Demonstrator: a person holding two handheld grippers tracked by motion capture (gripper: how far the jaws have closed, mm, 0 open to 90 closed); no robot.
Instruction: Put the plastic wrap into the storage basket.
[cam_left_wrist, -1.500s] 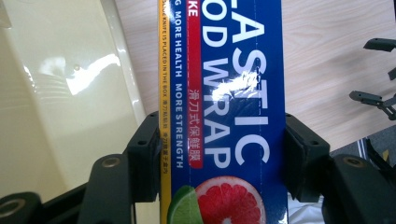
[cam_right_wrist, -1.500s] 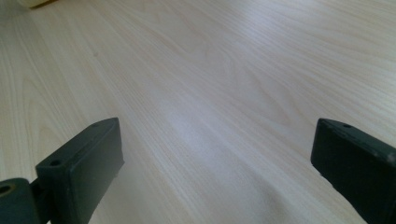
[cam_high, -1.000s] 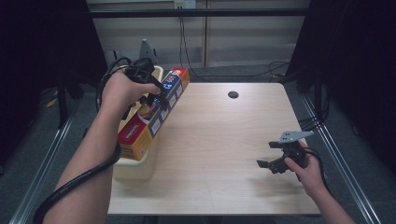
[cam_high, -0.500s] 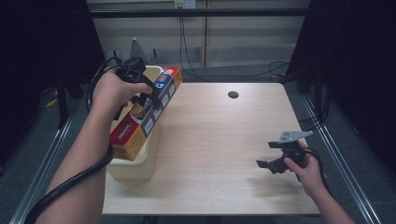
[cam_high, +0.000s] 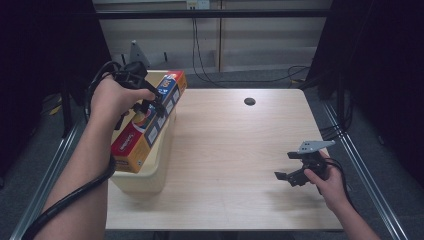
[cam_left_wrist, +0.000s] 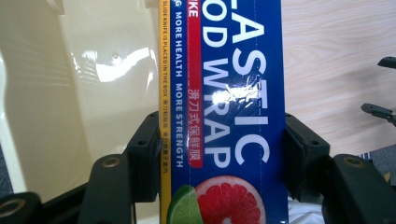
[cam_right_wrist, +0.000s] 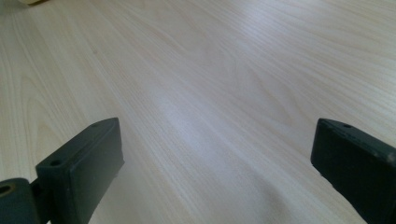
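A long box of plastic food wrap (cam_high: 150, 120), blue, red and yellow, hangs tilted over a cream plastic bin (cam_high: 145, 177) at the table's left edge. My left gripper (cam_high: 150, 105) is shut on the box near its middle. In the left gripper view both jaws press the sides of the box (cam_left_wrist: 224, 116), with the bin's inner wall (cam_left_wrist: 93, 93) behind it. My right gripper (cam_high: 290, 176) hovers low over the table at the right, open, nothing between its jaws. Its view has the gripper (cam_right_wrist: 215, 163) wide apart over bare wood.
The light wooden table (cam_high: 235, 150) has a dark round hole (cam_high: 249, 101) near its far edge. Metal rails run along both sides of the table. Cables hang behind it. The right gripper (cam_left_wrist: 380, 93) is visible far off in the left gripper view.
My left hand has carried the box leftward and lower, further over the bin. The right gripper has stayed still.
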